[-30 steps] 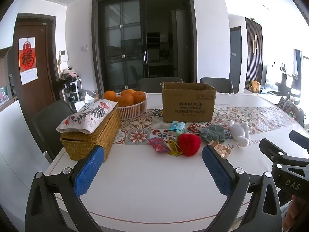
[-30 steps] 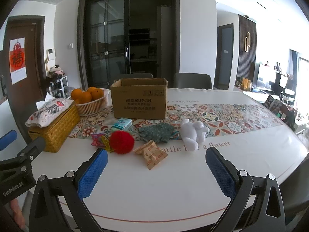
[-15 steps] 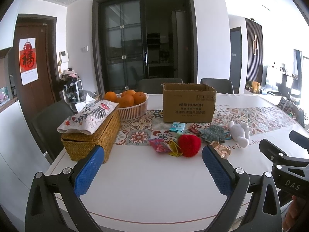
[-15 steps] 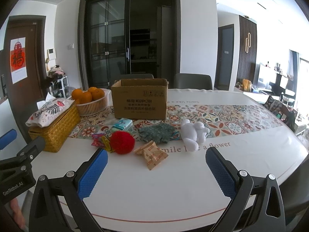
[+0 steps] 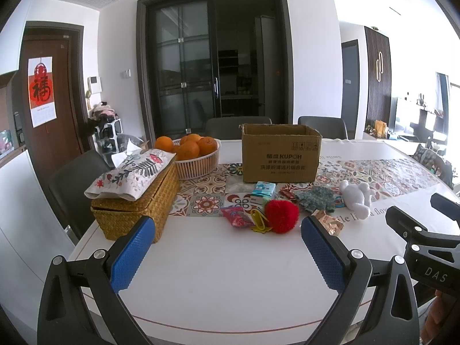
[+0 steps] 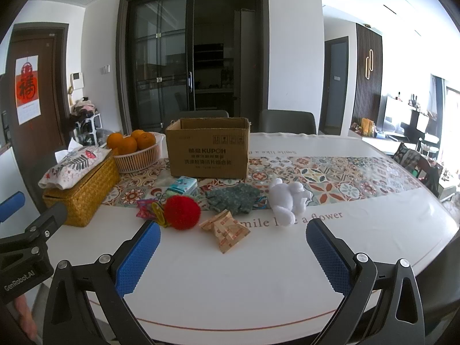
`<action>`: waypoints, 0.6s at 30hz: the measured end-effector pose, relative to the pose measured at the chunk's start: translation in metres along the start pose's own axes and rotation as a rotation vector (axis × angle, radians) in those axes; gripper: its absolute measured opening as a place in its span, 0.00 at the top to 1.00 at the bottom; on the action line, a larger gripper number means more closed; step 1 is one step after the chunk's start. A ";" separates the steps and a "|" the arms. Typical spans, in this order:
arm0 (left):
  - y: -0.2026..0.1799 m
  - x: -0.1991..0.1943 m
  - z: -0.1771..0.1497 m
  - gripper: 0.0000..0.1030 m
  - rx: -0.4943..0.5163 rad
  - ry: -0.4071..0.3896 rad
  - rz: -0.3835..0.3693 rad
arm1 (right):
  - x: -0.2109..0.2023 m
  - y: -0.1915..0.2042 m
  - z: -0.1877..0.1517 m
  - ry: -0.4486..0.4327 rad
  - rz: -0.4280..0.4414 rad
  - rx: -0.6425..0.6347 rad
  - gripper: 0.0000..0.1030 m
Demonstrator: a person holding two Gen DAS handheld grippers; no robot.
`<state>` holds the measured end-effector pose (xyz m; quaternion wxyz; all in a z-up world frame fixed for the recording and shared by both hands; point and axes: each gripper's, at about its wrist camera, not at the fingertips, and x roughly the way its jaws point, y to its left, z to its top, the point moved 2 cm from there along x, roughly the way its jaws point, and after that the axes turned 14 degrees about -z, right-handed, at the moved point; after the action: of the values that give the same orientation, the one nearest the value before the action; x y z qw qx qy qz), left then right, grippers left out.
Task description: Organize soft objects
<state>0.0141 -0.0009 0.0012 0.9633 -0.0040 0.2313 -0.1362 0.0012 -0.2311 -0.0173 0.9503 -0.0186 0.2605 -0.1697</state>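
In front of me the soft things lie in a loose row along the near edge of the patterned table runner [image 6: 330, 178], just ahead of an open cardboard box [image 6: 208, 155]: a fuzzy red pom-pom [image 6: 181, 212], round and shaggy; a flat, crumpled green cloth [image 6: 234, 198] with a mottled print; and a white plush toy [image 6: 287, 199] lying on its side, limbs splayed. Mixed among them are a pink wrapper [image 6: 143, 208], a yellow clip [image 6: 159, 212] touching the pom-pom's left side, a small teal packet [image 6: 184, 184] and a tan snack packet [image 6: 225, 230] nearest me. My right gripper [image 6: 233, 251] hangs over the bare white table [image 6: 230, 287] with its blue pads spread wide and nothing between them; the snack packet sits in line with the gap, the pom-pom just beyond the left pad, the plush just beyond the right one. My left gripper [image 5: 228, 247] is likewise spread wide and empty, with the pom-pom beyond the gap toward its right pad, the cloth and plush further right. Nothing touches either pair of fingers.
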 end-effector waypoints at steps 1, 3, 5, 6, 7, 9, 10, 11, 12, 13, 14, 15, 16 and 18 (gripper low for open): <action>0.000 0.000 0.000 0.00 0.002 0.001 0.002 | 0.000 0.000 0.000 0.000 -0.001 0.001 0.00; 0.000 0.000 0.000 0.00 0.000 0.002 -0.002 | 0.000 0.000 0.000 0.000 -0.001 0.000 0.00; 0.000 -0.001 0.000 0.00 0.000 0.005 -0.003 | 0.000 0.000 0.000 -0.001 -0.001 0.001 0.00; 0.000 -0.001 0.000 0.00 0.001 0.004 -0.004 | 0.000 0.000 0.000 0.000 -0.001 0.000 0.00; 0.000 -0.001 0.000 0.00 0.001 0.003 -0.002 | 0.000 0.000 0.000 0.000 -0.001 0.000 0.00; 0.000 -0.001 0.000 0.00 0.001 0.004 -0.003 | 0.000 0.000 0.000 0.000 -0.001 0.000 0.00; 0.001 -0.001 0.000 0.00 0.000 0.004 -0.005 | 0.000 0.001 0.000 0.000 -0.001 0.000 0.00; 0.000 0.000 0.000 0.00 0.000 0.004 -0.003 | 0.000 0.000 0.000 -0.001 -0.002 0.000 0.00; 0.000 -0.001 0.000 0.00 0.001 0.004 -0.001 | 0.000 0.001 0.000 -0.001 -0.002 0.000 0.00; 0.000 -0.001 0.000 0.00 0.002 0.005 -0.003 | 0.000 0.000 0.000 -0.001 -0.001 0.000 0.00; 0.000 0.000 0.000 0.00 0.000 0.005 -0.004 | 0.000 0.000 -0.001 0.000 -0.001 0.000 0.00; 0.000 -0.001 0.000 0.00 0.000 0.005 -0.005 | 0.000 0.000 -0.001 -0.001 -0.002 0.001 0.00; 0.001 -0.001 0.000 0.00 0.001 0.005 -0.005 | 0.000 0.000 -0.001 -0.001 -0.002 0.000 0.00; 0.000 0.000 0.000 0.00 0.001 0.005 -0.003 | 0.000 0.000 -0.001 0.001 -0.002 0.000 0.00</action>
<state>0.0135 -0.0006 0.0010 0.9626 -0.0036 0.2335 -0.1377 0.0011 -0.2306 -0.0179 0.9501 -0.0187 0.2607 -0.1704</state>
